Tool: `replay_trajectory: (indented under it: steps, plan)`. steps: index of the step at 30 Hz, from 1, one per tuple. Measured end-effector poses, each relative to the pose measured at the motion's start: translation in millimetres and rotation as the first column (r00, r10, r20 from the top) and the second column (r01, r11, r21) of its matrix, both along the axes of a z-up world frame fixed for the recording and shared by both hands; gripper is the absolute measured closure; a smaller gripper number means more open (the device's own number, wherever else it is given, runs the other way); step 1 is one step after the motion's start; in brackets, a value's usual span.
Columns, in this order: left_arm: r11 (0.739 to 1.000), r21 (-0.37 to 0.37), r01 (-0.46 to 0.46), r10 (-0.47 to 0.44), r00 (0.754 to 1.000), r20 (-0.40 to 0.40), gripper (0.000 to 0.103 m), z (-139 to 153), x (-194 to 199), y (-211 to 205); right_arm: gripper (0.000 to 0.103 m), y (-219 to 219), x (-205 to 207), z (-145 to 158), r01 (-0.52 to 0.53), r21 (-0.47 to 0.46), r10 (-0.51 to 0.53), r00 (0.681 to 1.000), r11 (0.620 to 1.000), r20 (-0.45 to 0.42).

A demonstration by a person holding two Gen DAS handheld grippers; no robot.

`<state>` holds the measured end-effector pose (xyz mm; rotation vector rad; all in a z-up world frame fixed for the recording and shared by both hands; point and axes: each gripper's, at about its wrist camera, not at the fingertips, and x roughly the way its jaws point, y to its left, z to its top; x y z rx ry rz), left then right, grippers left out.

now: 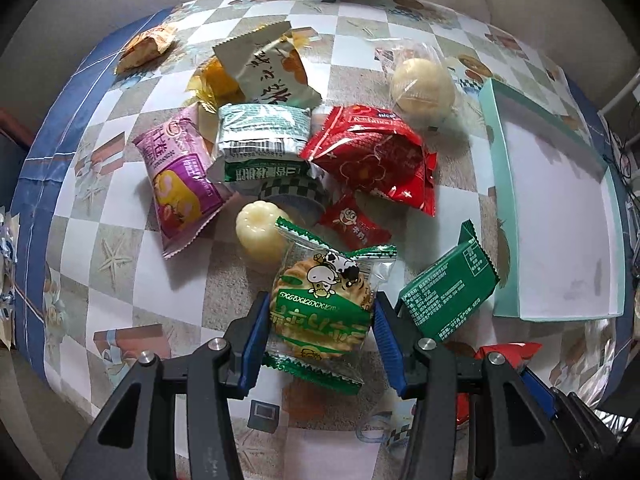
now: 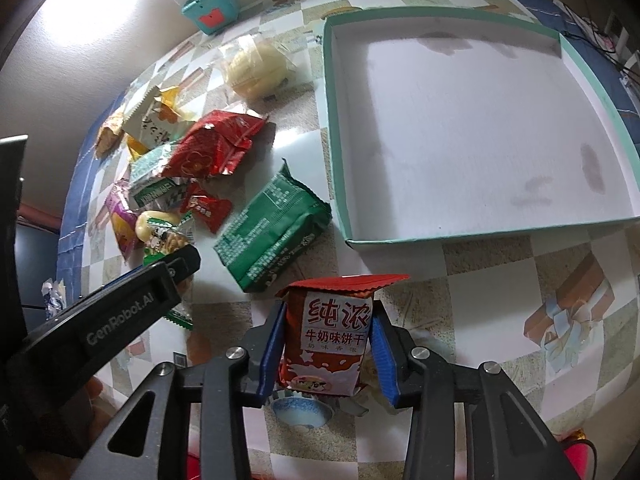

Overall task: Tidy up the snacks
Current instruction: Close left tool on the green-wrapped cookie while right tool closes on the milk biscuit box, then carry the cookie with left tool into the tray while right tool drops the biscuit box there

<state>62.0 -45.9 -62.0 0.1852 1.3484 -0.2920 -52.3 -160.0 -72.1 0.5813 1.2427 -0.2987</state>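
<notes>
While the left tongs (image 1: 320,320) pinch a green-wrapped cow biscuit (image 1: 320,312), the right tongs (image 2: 330,344) bracket a red milk-biscuit packet (image 2: 330,340) — pads touching its sides — beside a teal-rimmed box (image 2: 592,100) on the bench (image 2: 500,280).

Teal cube gadget (image 2: 211,8), crumpled foil (image 2: 53,295)

The box (image 2: 472,120) interior is bare and open from above; its rim wall (image 2: 340,160) is the only barrier to entry. A clear strip of table (image 2: 500,280) runs below the box at 6 o'clock. At 9 o'clock of the box, the green pack (image 2: 272,232) lies just beside the rim. Farther toward 9 o'clock, the snack pile (image 1: 280,152) crowds the surface; gaps between packets are narrow.
</notes>
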Motion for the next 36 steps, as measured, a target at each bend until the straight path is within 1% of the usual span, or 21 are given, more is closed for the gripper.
replay_trajectory:
  steps: [5,8,11,15,19,22,24,27,29,33,36]
  plan:
    - [1.0,-0.009,-0.015,0.015,0.999,0.034,0.051,13,0,9,0.061,3,-4,13,-0.017,-0.014,0.018,0.999,1.0,0.045]
    - [1.0,-0.016,-0.025,0.026,0.998,0.053,0.051,22,0,17,0.061,3,-4,17,-0.013,-0.012,0.013,0.998,1.0,0.056]
    - [0.999,-0.017,-0.033,0.034,0.996,0.079,0.051,34,-3,21,0.061,3,-6,25,-0.011,-0.013,0.012,0.996,1.0,0.085]
    - [0.999,-0.029,-0.031,0.034,0.993,0.111,0.051,46,-6,23,0.061,0,-14,43,-0.005,-0.061,0.013,0.991,0.998,0.133]
    - [0.998,-0.047,-0.035,0.042,0.988,0.148,0.051,57,-16,20,0.061,-6,-13,52,0.019,-0.08,-0.006,0.987,0.997,0.163]
    - [0.997,-0.064,-0.031,0.042,0.982,0.183,0.051,62,-19,6,0.061,-19,-15,58,0.066,-0.11,-0.046,0.983,0.992,0.176]
    - [0.998,-0.066,-0.021,0.034,0.979,0.2,0.051,58,-17,-11,0.061,-29,-16,63,0.103,-0.133,-0.077,0.979,0.986,0.188]
    - [0.997,-0.071,0.005,0.01,0.977,0.215,0.051,60,-18,-25,0.061,-48,-19,69,0.166,-0.17,-0.13,0.97,0.971,0.205]
    - [0.997,-0.07,0.029,-0.013,0.976,0.217,0.051,62,-19,-33,0.061,-63,-21,70,0.211,-0.17,-0.174,0.962,0.963,0.209]
    - [0.996,-0.052,0.078,-0.065,0.973,0.222,0.051,65,-19,-54,0.061,-94,-27,70,0.297,-0.192,-0.26,0.945,0.935,0.197]
    - [0.993,-0.039,0.111,-0.098,0.966,0.238,0.051,70,-16,-72,0.061,-120,-29,66,0.352,-0.192,-0.32,0.93,0.916,0.18]
